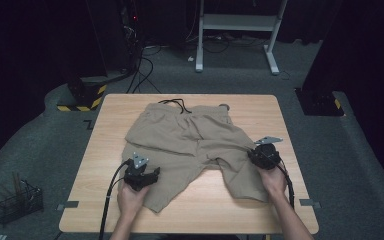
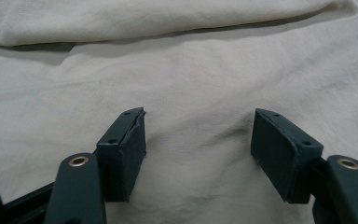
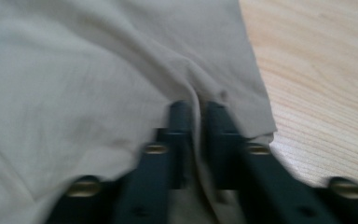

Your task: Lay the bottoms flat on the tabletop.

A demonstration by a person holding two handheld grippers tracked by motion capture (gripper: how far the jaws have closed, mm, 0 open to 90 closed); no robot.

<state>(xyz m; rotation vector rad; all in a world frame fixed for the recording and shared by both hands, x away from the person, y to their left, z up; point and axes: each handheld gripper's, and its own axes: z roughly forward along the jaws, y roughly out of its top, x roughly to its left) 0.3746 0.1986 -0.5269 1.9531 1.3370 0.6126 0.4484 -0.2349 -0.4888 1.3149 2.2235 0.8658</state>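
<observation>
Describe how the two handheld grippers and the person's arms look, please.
Both the left gripper and the right gripper are black, each topped by a grey three-cornered plate, with a black cable trailing back. Their jaws end in dark rectangular pads with small screw holes; brass-coloured rivets mark the joints. The forearms are bare, without sleeves.

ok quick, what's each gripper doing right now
left gripper: open, jaws wide over the shorts, gripping nothing.
right gripper: shut on a pinched fold of the shorts near the leg's edge.
</observation>
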